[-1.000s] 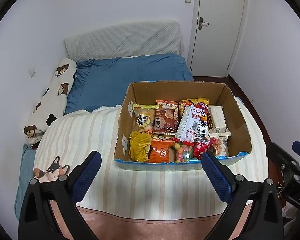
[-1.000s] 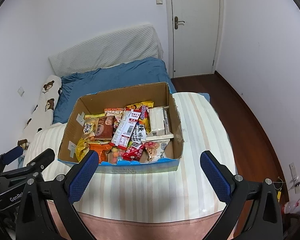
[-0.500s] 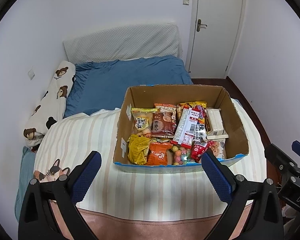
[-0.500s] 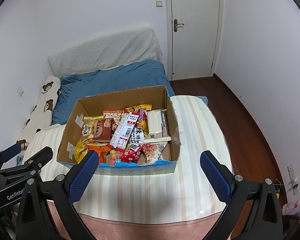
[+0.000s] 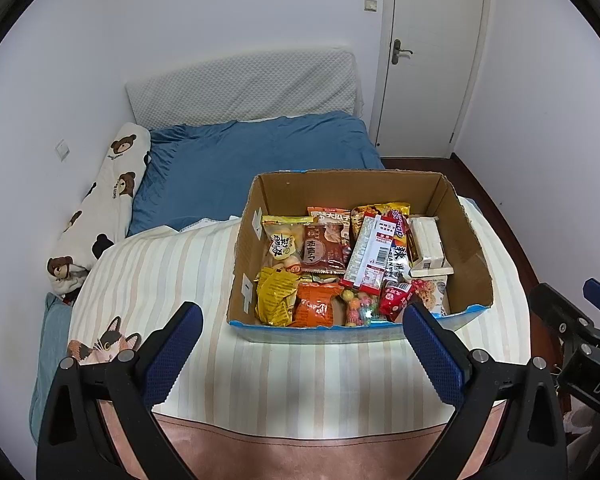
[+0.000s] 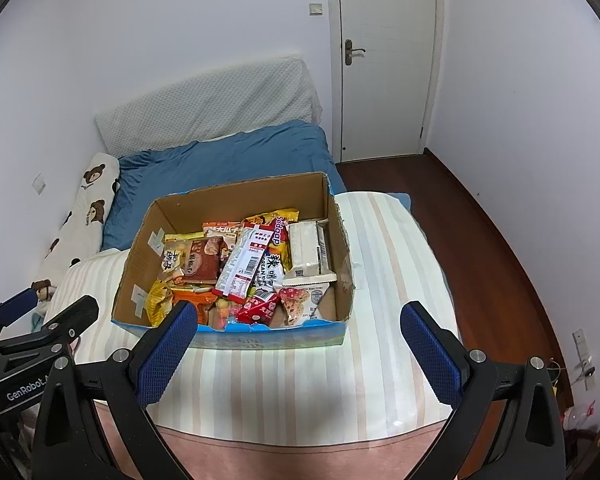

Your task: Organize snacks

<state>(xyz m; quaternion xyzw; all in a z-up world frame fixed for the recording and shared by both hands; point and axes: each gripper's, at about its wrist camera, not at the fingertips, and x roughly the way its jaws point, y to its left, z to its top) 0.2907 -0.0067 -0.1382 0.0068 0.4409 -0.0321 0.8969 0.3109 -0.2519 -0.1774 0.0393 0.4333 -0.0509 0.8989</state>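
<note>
An open cardboard box [image 5: 464,240] [image 6: 140,248] sits on a striped blanket and holds several snack packets: a yellow bag [image 5: 276,298], an orange bag [image 5: 316,308], a brown packet [image 5: 322,250], a long red-and-white packet [image 5: 370,256] [image 6: 244,264] and a white carton [image 5: 426,246] [image 6: 306,248]. My left gripper [image 5: 300,344] is open and empty, held above the blanket just in front of the box. My right gripper [image 6: 300,344] is open and empty too, in front of the box and to its right.
The striped blanket [image 5: 172,272] covers the near end of a bed with a blue duvet [image 5: 236,160] and a bear-print pillow [image 5: 100,208] on the left. A white door [image 6: 384,60] and dark wood floor [image 6: 480,232] lie to the right.
Both grippers have drawn slightly back and up from the box, so it sits a little lower and farther in both views. Both stay open and empty.
</note>
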